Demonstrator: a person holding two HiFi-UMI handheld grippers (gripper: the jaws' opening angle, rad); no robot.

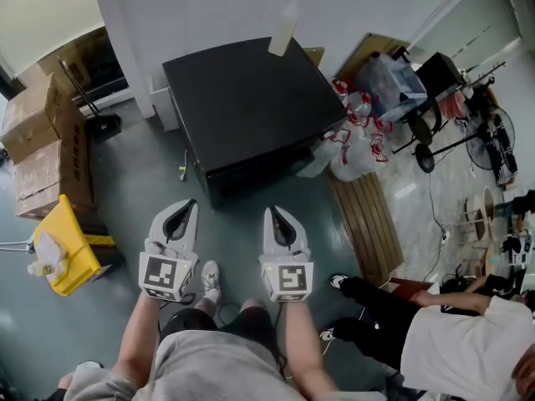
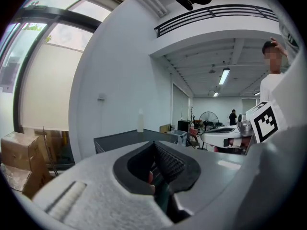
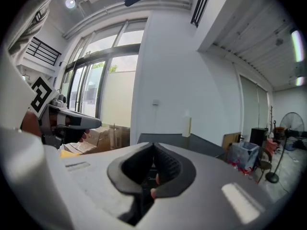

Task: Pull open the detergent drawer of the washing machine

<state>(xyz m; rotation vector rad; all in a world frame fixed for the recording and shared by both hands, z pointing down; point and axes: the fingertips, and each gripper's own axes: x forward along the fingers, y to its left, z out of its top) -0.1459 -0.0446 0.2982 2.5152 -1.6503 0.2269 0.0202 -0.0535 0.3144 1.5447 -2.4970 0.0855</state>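
Observation:
The washing machine (image 1: 242, 98) is a dark box seen from above, standing against the white wall with a white bottle (image 1: 282, 30) on its top. Its front face (image 1: 259, 170) is in shadow and I cannot make out the detergent drawer. My left gripper (image 1: 185, 207) and right gripper (image 1: 274, 214) are held side by side a short way in front of the machine, both pointing at it. Both are shut with nothing between the jaws. The left gripper view shows the shut left gripper (image 2: 154, 143) with the machine's top (image 2: 120, 139) beyond. In the right gripper view, the right gripper (image 3: 153, 145) is equally empty.
Cardboard boxes (image 1: 42, 140) and a yellow bucket (image 1: 71, 249) stand on the floor at the left. Plastic bags (image 1: 355, 136) lean on the machine's right side, with a wooden pallet (image 1: 368, 224) in front of them. A person (image 1: 451, 324) sits at the lower right.

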